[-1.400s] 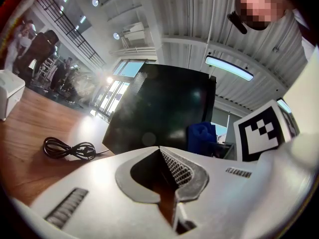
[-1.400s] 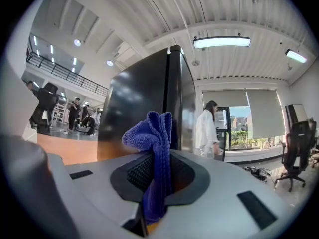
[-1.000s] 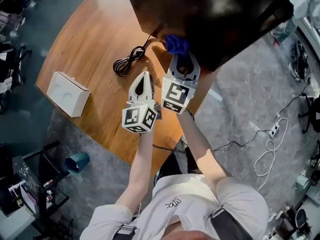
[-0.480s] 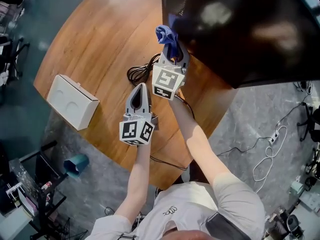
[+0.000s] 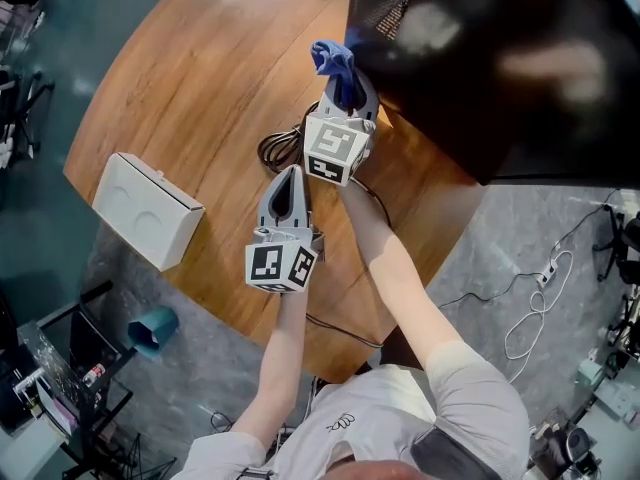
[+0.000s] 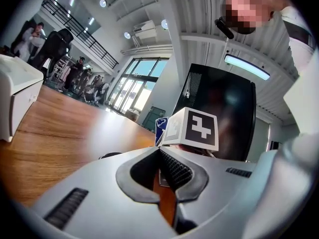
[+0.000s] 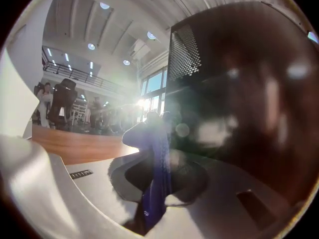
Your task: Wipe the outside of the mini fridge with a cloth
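Shifted since a second ago, the black mini fridge [image 5: 500,58] fills the head view's upper right, on the wooden table [image 5: 180,88]. At upper centre the right gripper [image 5: 345,90] is clamped on the blue cloth [image 5: 334,62], which seems pressed against the fridge's left edge. At centre, the left gripper [image 5: 290,175] is closed on nothing. Wiping looks under way; the next move probably calls for steady pressure while sweeping along an unwiped face.

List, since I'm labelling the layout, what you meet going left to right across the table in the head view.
white box → left gripper → black mini fridge
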{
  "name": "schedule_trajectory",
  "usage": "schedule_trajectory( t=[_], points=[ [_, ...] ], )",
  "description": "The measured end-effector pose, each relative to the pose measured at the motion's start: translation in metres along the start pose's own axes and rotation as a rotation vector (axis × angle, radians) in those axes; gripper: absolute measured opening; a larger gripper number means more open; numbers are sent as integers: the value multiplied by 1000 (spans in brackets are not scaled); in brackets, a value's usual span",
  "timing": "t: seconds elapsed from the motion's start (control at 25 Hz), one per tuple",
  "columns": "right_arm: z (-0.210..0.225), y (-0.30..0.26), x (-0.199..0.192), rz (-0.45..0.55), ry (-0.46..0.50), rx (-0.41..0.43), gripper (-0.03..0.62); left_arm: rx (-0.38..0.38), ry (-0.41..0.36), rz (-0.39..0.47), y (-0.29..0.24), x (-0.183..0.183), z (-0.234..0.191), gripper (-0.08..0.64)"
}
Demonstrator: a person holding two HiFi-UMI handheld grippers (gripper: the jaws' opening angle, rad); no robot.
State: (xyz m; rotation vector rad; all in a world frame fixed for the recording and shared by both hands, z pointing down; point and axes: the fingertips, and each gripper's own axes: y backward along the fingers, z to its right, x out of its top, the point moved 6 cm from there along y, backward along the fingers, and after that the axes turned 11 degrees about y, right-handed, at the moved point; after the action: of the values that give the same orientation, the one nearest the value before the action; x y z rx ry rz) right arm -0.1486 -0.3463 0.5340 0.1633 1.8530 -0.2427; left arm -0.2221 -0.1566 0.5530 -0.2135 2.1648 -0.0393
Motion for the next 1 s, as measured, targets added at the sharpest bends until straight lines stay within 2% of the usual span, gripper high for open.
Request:
schedule_trajectory(
  t=[0.28, 0.48, 0.72, 1.0],
  points=[
    [1, 3, 0, -22, 9, -29, 61, 13, 2, -12, 3, -2, 0, 5],
    [20, 22, -9, -62, 17, -75, 61, 26, -1, -21, 10, -4, 6, 5],
    [56, 59, -26, -114, -19, -138, 61, -8, -7, -27, 13, -13, 30, 5],
    [103, 106, -47, -141, -19, -186, 61, -65, -10, -53, 19, -40, 72, 5]
  ],
)
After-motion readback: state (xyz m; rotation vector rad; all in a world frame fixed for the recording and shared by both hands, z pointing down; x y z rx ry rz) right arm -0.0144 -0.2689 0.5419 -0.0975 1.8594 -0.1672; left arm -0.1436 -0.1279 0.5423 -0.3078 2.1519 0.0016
